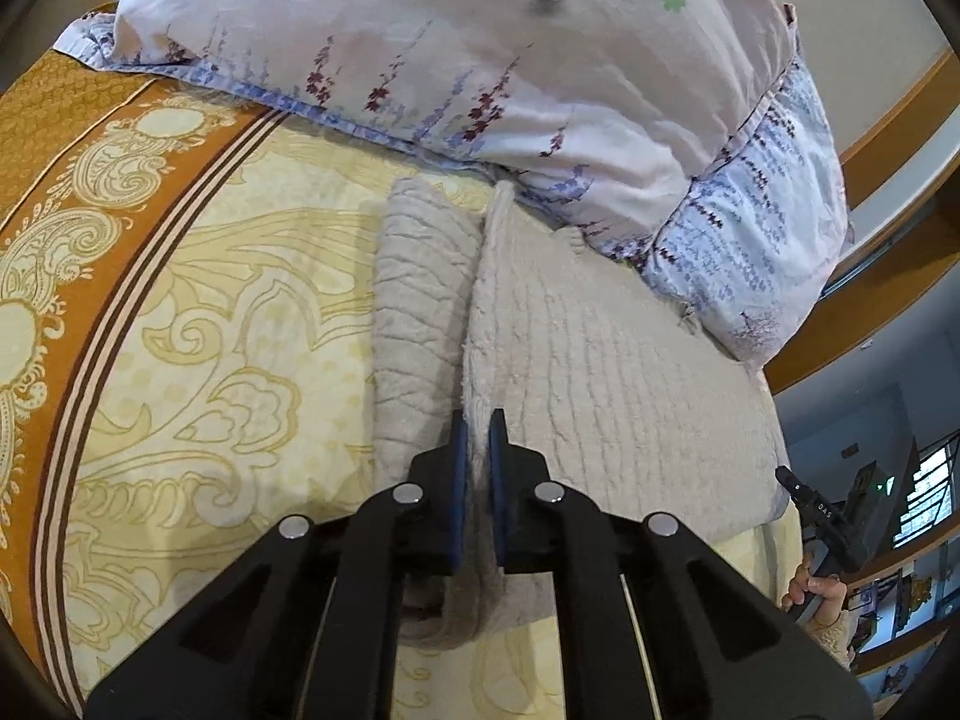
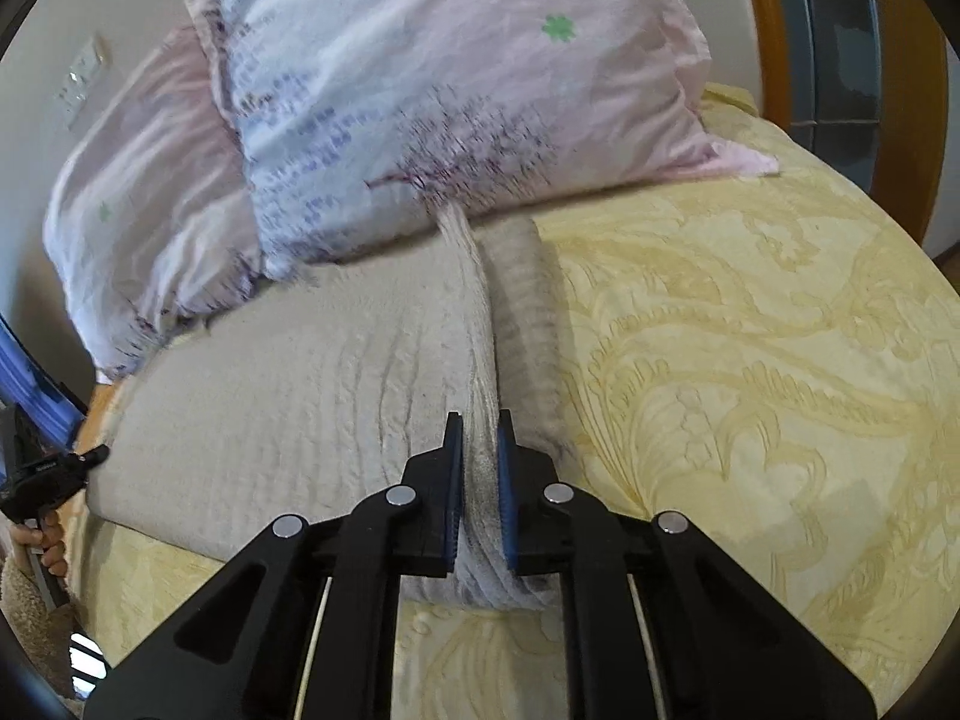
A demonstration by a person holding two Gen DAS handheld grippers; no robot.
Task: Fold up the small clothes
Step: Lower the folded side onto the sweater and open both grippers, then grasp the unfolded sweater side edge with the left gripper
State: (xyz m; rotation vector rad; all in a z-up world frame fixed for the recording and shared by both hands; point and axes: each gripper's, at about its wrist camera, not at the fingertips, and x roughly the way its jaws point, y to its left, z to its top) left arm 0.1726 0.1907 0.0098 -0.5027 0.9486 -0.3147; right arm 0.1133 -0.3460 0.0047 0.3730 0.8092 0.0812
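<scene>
Bed: yellow bedspread with a pale scroll pattern covers it; in the left wrist view an orange patterned border runs along its left side.
Garment: a beige ribbed knit garment lies flat on the bedspread, in the middle of both views, its far end touching the pillows.
Left gripper: the left gripper is pressed together on a raised ridge of the garment along its left side, with cloth pinched between the blue pads.
Right gripper: the right gripper is pressed together on a raised ridge along the garment's right side, also pinching cloth; this ridge runs away toward the pillows.
Fold: outside each pinched ridge, a narrow strip of garment lies on the bedspread.
Pillows: a pink and blue flowered pillow sits at the far end of the bed, overlapping the garment's far edge; a second pillow in like fabric lies to its left in the right wrist view.
Hands: the person's right hand shows at the right edge of the left wrist view, gripping a black handle; the left hand shows at the left edge of the right wrist view.
Surroundings: a wooden frame curves beyond the bed on the right, and a wall switch plate sits far left.
</scene>
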